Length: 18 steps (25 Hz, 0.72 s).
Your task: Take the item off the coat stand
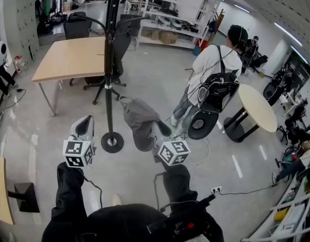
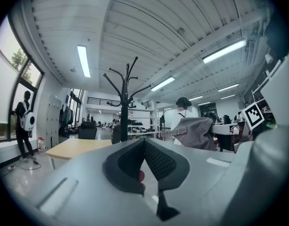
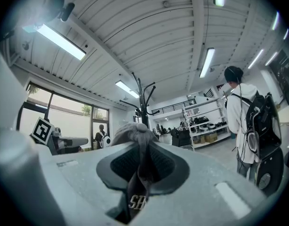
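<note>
Your right gripper (image 1: pixel 162 129) clamps a fold of the gray garment (image 1: pixel 139 121), so it hangs off the coat stand (image 1: pixel 109 74). Left gripper (image 1: pixel 84 126) sits closed, empty, unneeded.

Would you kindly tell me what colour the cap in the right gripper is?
Grey. The cap shows best in the head view, held by the right gripper.

A pale, glossy floor (image 1: pixel 145 89) spreads below me. A light wooden table (image 1: pixel 69 57) stands far left with a black office chair (image 1: pixel 74 26) behind it. White shelving (image 1: pixel 170 14) lines the back, and a round table (image 1: pixel 258 107) sits on my right. The ribbed white ceiling (image 3: pixel 149 41) carries strip lights (image 2: pixel 83 60), and a tall window (image 3: pixel 64 114) lets in daylight.
</note>
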### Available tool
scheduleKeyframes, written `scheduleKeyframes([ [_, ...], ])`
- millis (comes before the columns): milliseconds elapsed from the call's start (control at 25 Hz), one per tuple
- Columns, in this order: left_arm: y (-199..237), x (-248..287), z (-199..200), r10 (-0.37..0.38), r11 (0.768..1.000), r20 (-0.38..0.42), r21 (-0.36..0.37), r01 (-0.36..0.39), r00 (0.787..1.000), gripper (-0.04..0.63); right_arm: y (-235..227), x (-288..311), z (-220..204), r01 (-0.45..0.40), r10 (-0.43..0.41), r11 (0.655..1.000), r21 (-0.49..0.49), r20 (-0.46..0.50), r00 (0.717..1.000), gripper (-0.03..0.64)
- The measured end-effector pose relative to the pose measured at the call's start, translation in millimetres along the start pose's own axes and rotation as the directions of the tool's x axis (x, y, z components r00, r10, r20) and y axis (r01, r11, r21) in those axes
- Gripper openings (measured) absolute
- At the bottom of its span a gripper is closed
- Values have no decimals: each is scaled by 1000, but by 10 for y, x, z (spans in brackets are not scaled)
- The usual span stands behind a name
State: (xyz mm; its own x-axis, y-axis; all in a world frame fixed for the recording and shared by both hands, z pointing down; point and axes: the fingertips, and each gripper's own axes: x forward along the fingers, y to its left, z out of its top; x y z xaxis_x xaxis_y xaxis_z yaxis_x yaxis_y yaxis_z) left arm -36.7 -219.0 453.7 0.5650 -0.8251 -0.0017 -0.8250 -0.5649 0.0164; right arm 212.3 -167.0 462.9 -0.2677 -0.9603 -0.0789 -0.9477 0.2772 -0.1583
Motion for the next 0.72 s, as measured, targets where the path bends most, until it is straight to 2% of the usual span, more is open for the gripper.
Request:
scheduleKeyframes([
  [720, -129, 48, 0, 5, 1000, 4, -1, -5, 1000, 2, -132, -88, -16, 2, -2, 1000, -20, -11, 1000, 46],
])
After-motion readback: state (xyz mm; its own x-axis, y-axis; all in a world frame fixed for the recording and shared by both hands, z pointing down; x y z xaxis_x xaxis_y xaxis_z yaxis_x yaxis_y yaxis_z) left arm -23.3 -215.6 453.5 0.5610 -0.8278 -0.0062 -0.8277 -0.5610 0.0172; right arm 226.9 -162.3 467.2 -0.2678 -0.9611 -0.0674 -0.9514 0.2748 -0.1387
